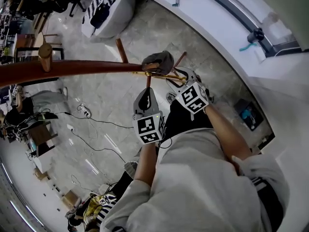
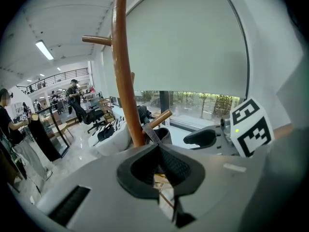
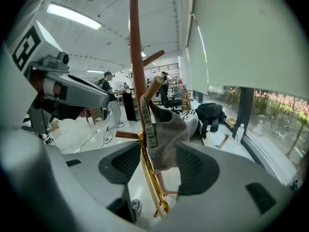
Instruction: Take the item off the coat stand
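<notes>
A wooden coat stand [image 1: 72, 67] [image 2: 123, 71] [image 3: 137, 57] rises in front of me. A grey cap [image 1: 160, 61] [image 3: 166, 134] [image 2: 164, 133] hangs on one of its pegs. A thin gold hanger [image 1: 161, 75] [image 3: 150, 178] hangs on the stand just under the cap. My left gripper [image 1: 146, 91] [image 2: 159, 161] is shut, and a thin gold piece of the hanger [image 2: 163, 190] shows in its pinch. My right gripper [image 1: 179, 79] [image 3: 157, 166] stands open with the hanger's rod between its pads, closer to the left pad, and the cap just beyond it.
A white beanbag seat [image 1: 108, 8] with a striped cloth lies beyond the stand. Cables [image 1: 87, 112] trail over the marble floor. A black backpack [image 3: 212, 112] and a bottle [image 3: 240, 132] sit by the window. People [image 2: 75, 98] stand far back among desks and chairs.
</notes>
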A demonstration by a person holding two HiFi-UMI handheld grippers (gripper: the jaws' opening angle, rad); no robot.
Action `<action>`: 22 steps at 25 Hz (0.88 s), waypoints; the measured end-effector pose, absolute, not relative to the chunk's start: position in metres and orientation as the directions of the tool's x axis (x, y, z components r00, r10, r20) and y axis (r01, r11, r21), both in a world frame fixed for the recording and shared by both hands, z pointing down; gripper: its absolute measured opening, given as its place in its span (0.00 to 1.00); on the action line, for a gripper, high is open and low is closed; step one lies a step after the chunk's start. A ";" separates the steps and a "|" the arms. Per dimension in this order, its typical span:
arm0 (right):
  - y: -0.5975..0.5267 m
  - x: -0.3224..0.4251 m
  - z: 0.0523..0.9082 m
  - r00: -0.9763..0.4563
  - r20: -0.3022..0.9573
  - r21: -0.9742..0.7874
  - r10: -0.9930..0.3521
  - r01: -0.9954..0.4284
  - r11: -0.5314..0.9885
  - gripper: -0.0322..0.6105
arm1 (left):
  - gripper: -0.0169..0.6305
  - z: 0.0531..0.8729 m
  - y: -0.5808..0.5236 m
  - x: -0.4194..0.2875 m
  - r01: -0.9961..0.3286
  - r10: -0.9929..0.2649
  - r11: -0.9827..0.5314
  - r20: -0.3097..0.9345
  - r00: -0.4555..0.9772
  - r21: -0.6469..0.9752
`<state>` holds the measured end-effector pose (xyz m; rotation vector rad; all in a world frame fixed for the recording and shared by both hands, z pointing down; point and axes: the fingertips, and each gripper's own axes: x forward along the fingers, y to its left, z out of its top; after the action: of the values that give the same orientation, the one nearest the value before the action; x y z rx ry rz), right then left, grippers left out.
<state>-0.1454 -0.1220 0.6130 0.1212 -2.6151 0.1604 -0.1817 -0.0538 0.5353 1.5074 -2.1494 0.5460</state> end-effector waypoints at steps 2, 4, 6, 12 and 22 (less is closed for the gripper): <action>-0.124 -0.152 0.622 -0.862 0.502 -0.117 -0.066 -0.143 0.983 0.41 | 0.04 0.537 -0.053 -0.183 -0.945 -0.760 0.320 0.580 -0.294 -0.060; -0.125 -0.158 0.634 -0.854 0.516 -0.128 -0.068 -0.155 0.980 0.43 | 0.04 0.540 -0.052 -0.183 -0.947 -0.754 0.316 0.589 -0.289 -0.059; -0.124 -0.162 0.644 -0.840 0.539 -0.127 -0.061 -0.152 0.980 0.44 | 0.04 0.544 -0.051 -0.183 -0.948 -0.750 0.313 0.597 -0.284 -0.059; -0.123 -0.176 0.661 -0.817 0.575 -0.116 -0.040 -0.130 0.985 0.44 | 0.04 0.550 -0.050 -0.185 -0.947 -0.740 0.316 0.610 -0.283 -0.055; -0.123 -0.179 0.651 -0.836 0.546 -0.057 -0.049 -0.095 0.994 0.16 | 0.04 0.553 -0.051 -0.184 -0.947 -0.740 0.318 0.610 -0.282 -0.051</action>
<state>-0.1789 -0.1234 0.6514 0.1008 -2.5618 0.1092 -0.1843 -0.0509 0.5532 1.4870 -2.1069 0.5675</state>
